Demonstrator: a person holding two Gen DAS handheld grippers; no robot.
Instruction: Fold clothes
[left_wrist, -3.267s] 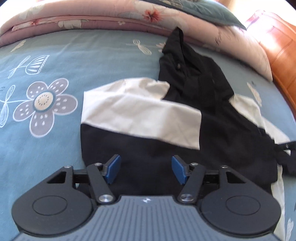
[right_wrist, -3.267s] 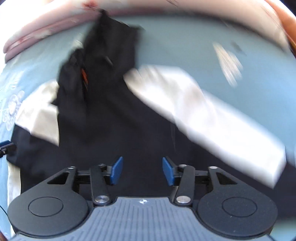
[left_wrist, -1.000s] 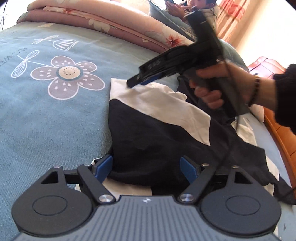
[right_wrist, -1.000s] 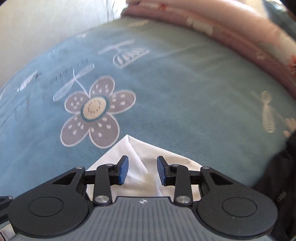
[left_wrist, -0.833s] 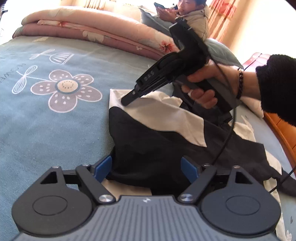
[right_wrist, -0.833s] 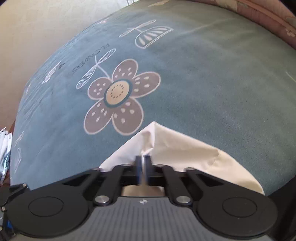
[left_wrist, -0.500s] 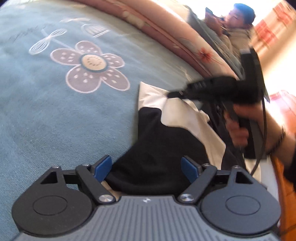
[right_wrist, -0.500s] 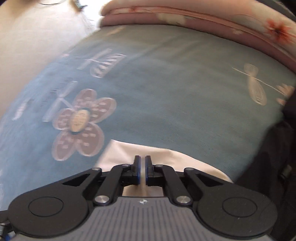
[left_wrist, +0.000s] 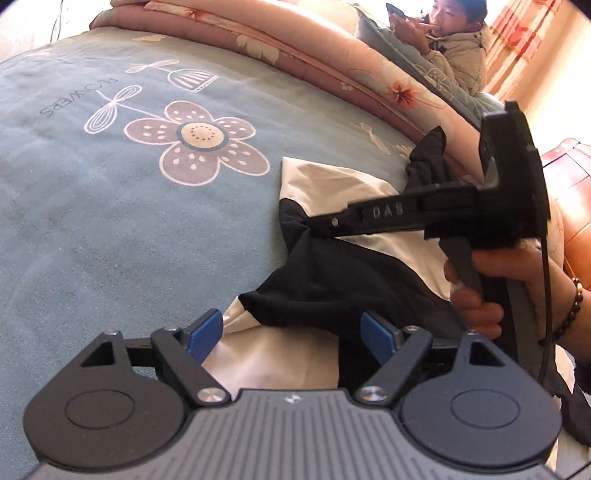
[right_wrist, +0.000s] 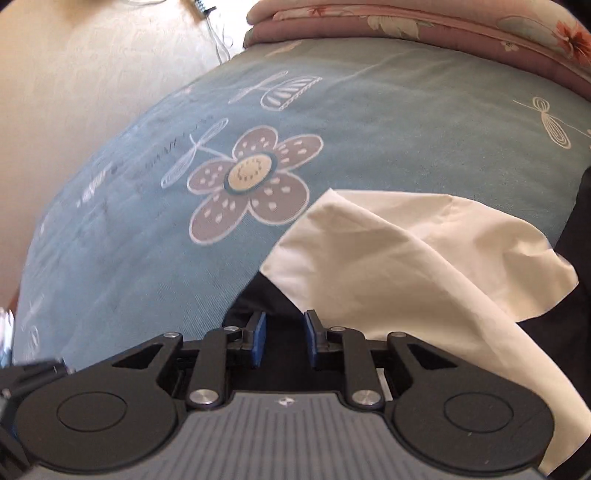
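left gripper (left_wrist: 291, 330): low in the left wrist view, jaws spread wide, blue pads far apart
right gripper (right_wrist: 282, 341): jaws parted a little, blue pads facing each other with a narrow gap
right gripper from the side (left_wrist: 325, 223): held level, tip pointing left
right hand (left_wrist: 509, 291): wrapped round the pistol grip, fingers curled on the trigger, bead bracelet at the wrist
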